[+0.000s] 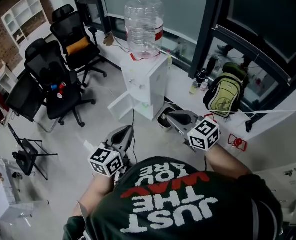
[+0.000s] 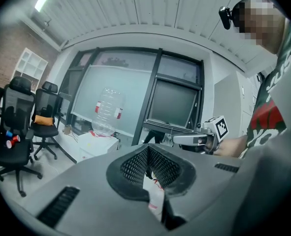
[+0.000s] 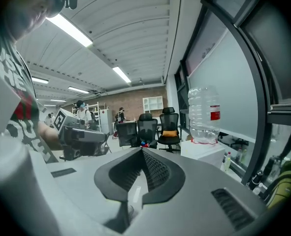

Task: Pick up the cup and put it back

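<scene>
Grey jaws on the left gripper (image 1: 122, 134) and right gripper (image 1: 177, 118) are pressed together, holding nothing, near a white water dispenser (image 1: 146, 84). No cup appears in any view. Pickup and return both look undone.

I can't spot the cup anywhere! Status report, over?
Left gripper shut, empty. Right gripper shut, empty. No cup in sight. Water dispenser stands ahead.
</scene>
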The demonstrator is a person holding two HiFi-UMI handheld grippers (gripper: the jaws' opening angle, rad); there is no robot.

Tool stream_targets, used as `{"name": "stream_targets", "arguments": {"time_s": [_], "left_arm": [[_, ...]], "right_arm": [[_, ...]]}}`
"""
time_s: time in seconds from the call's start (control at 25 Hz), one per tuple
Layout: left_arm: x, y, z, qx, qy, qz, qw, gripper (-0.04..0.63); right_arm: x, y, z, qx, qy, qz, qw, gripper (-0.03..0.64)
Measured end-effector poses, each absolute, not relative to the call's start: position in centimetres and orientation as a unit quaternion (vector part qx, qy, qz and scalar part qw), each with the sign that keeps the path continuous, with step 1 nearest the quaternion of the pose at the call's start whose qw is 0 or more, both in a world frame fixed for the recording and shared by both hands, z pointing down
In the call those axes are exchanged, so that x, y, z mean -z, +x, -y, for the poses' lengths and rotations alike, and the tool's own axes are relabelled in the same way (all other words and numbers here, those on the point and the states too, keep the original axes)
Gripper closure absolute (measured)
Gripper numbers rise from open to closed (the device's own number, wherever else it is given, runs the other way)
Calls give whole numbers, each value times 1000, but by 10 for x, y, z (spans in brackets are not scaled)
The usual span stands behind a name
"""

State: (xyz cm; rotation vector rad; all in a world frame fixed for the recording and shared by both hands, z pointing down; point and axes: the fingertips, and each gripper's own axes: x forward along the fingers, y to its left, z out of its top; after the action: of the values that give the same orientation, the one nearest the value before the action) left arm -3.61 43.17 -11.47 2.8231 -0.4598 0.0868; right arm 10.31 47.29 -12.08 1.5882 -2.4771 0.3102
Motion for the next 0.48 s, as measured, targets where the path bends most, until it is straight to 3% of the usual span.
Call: {"name": "stream_targets", "arguments": {"time_s": [0.48], "left_arm": [[92,-52,-180,-39,986,75,145,588]], "right_arm": [[122,74,-240,-102,592,795,83,584]]}}
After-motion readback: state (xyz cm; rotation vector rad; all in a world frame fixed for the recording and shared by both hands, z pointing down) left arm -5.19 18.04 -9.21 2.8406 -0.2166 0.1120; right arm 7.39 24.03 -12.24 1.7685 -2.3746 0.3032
